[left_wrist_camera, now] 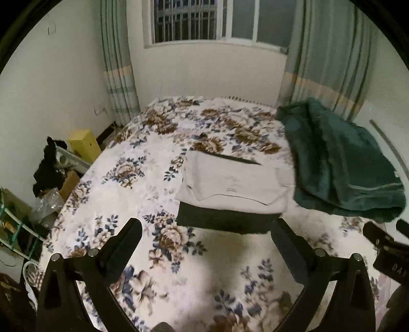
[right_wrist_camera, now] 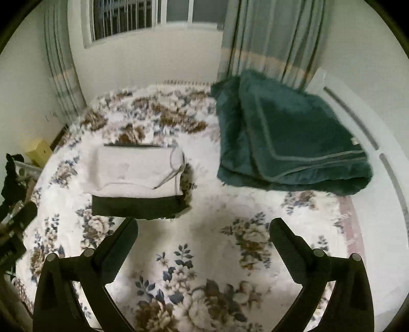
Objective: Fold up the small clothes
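The left gripper (left_wrist_camera: 207,229) hangs above the floral fleece bedspread (left_wrist_camera: 143,178) with its two black fingers spread wide and nothing between them; the right gripper (right_wrist_camera: 203,229) hovers likewise, spread apart and empty. Just beyond the fingertips of both lies a neatly folded pale beige garment (left_wrist_camera: 230,181) stacked on a folded dark garment (left_wrist_camera: 222,221), whose near edge sticks out from under it. In the right wrist view this stack sits to the left of centre, the beige piece (right_wrist_camera: 138,171) over the dark one (right_wrist_camera: 135,208). To its right, apart from it, lies a folded dark green plush blanket (right_wrist_camera: 288,143). Far behind stand pale green striped curtains (left_wrist_camera: 329,53) and a barred window (left_wrist_camera: 184,20).
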Demonstrator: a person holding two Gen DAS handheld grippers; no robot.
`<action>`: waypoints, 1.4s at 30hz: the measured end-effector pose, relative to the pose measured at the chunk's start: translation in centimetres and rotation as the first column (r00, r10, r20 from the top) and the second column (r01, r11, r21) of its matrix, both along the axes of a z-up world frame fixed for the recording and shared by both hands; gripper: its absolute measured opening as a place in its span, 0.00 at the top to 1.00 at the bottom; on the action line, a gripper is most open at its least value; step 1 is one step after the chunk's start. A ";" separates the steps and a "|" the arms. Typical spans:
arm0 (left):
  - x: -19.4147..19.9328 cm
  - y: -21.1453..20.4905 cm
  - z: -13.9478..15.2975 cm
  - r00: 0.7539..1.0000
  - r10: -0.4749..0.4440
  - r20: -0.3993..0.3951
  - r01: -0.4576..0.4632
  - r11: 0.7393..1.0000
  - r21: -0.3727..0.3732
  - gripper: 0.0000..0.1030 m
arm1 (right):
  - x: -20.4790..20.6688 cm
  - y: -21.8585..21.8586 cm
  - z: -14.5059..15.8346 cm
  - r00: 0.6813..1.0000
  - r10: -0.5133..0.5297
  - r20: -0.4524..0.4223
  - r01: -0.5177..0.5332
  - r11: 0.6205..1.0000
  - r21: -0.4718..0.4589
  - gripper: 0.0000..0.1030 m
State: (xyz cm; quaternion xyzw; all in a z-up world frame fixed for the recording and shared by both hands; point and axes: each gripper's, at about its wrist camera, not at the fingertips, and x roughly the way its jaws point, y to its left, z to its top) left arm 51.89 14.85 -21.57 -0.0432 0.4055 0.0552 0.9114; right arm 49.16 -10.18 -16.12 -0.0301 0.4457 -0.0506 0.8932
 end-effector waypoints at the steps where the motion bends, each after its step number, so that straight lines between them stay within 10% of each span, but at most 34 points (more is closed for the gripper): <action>1: -1.3 -0.5 1.3 1.000 -0.008 0.010 0.008 1.000 0.004 0.00 | -1.7 -0.3 1.9 1.000 0.004 0.019 -0.004 1.000 0.001 0.00; 18: -17.9 -4.0 16.0 0.983 -0.045 0.175 0.043 0.999 0.014 0.00 | -24.7 -2.7 22.0 0.960 0.058 0.274 -0.070 0.997 0.032 0.00; 42: -23.9 -4.2 19.0 0.975 -0.008 0.223 0.003 1.000 0.026 0.00 | -30.6 -2.6 26.1 0.949 0.110 0.296 -0.127 0.991 0.042 0.00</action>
